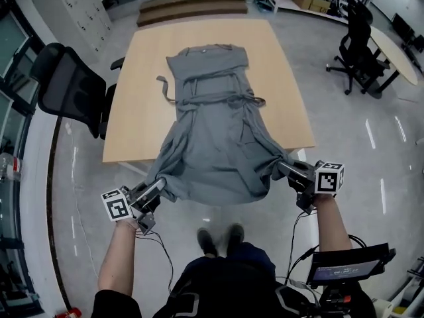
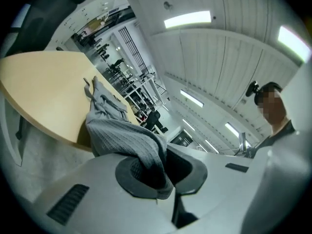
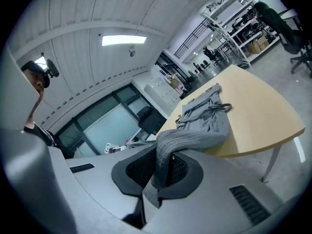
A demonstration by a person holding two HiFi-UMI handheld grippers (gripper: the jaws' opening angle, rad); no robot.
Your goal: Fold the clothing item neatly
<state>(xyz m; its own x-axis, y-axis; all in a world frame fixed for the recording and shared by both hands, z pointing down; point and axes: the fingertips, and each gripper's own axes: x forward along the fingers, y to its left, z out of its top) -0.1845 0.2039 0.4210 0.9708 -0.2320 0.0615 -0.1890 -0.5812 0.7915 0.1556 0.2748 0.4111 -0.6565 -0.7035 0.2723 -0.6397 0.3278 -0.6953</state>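
A grey dress (image 1: 211, 121) lies lengthwise on the light wooden table (image 1: 139, 85), its top at the far end and its waist ties spread sideways. The hem hangs past the near table edge and is stretched between both grippers. My left gripper (image 1: 151, 192) is shut on the hem's left corner, with ribbed grey fabric (image 2: 131, 140) bunched between its jaws. My right gripper (image 1: 286, 171) is shut on the right corner of the grey cloth (image 3: 183, 140). Both grippers hover off the table's near side, above the floor.
A black office chair (image 1: 69, 88) stands at the table's left side and another black chair (image 1: 358, 42) on the right, near a second table (image 1: 396, 55). Shiny grey floor surrounds the table. The person's feet (image 1: 218, 238) are below the hem.
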